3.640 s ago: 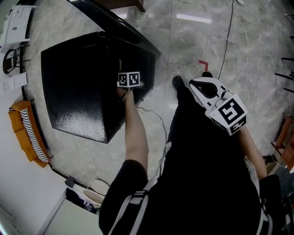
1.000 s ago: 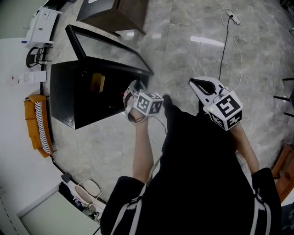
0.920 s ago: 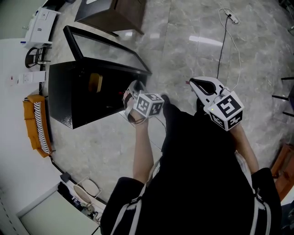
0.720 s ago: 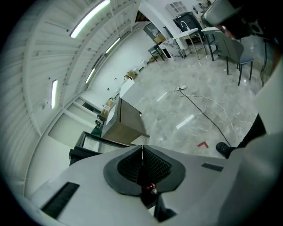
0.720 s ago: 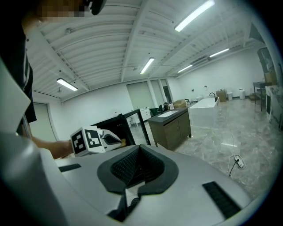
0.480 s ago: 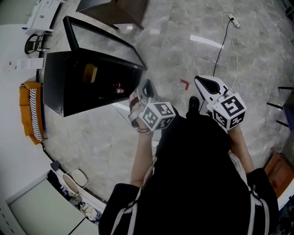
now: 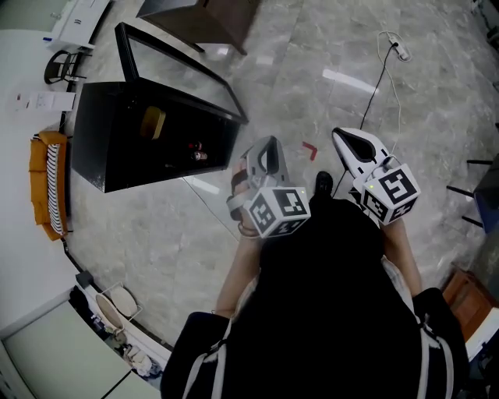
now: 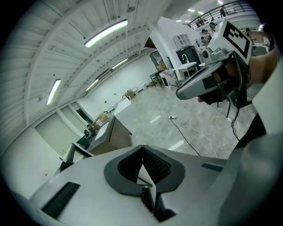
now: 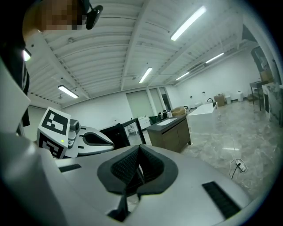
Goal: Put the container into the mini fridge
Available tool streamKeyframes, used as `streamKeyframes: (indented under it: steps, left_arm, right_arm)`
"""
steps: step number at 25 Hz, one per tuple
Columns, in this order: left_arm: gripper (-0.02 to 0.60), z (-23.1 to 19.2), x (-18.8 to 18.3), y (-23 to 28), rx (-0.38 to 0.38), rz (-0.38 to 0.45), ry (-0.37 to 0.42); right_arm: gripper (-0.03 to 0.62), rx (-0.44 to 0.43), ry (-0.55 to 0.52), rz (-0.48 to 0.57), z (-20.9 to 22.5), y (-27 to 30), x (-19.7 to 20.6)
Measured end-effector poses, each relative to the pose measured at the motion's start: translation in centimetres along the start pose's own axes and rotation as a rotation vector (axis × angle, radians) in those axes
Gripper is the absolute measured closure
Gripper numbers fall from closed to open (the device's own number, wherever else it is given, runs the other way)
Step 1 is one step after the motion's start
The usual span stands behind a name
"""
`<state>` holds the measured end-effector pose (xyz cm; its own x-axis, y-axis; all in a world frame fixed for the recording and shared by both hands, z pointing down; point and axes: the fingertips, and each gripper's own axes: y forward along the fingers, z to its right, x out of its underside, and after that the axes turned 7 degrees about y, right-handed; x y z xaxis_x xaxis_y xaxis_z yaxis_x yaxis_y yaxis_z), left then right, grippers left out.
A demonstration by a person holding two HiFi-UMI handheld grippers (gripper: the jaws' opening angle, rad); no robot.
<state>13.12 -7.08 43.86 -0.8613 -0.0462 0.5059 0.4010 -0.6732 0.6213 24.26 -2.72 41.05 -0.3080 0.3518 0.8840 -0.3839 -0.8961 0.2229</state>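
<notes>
Container (image 7: 153, 122) sits inside the mini fridge (image 7: 97, 152), whose door (image 7: 183, 66) stands open, so the placing looks done. Well clear of the fridge, the left tongs (image 8: 142, 152) and right tongs (image 9: 139, 150) are both clenched on nothing.

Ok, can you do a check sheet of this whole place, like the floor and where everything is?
Surface: grey marble floor with a red mark.
Job's things: container sits inside the fridge; its door stands open.
Clutter: small things also in the fridge, too small to tell.
Grippers: left gripper and right gripper both have jaws together, nothing between them.
Cables: white cable runs across the floor to a power strip.
Surroundings: brown cabinet; orange thing by the wall.
</notes>
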Motion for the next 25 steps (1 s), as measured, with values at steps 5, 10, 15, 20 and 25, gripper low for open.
streamKeyframes:
  steps: [5,10,15,20,25]
  left_arm:
    - [0.548,0.3,-0.8,-0.5,-0.005,0.016,0.018]
    - [0.548,0.6,-0.8,-0.8,-0.006,0.019,0.014]
    - [0.548,1.1,-0.4,-1.2,-0.004,0.009,0.014]
    - [0.548,1.2,0.2,-1.3,-0.006,0.000,0.006]
    - [0.548,1.2,0.2,-1.4,-0.008,0.003,0.003]
  right_arm:
    - [0.577,0.013,-0.007,0.018,-0.2,-1.1,0.2]
    - [0.577,0.002,-0.013,0.011,-0.8,-1.4,0.5]
    - [0.577,-0.003,-0.016,0.007,-1.2,-1.7,0.8]
    - [0.577,-0.019,-0.025,-0.003,-1.8,-1.3,1.2]
    - [0.577,-0.025,-0.032,-0.007,-2.0,-1.3,1.3]
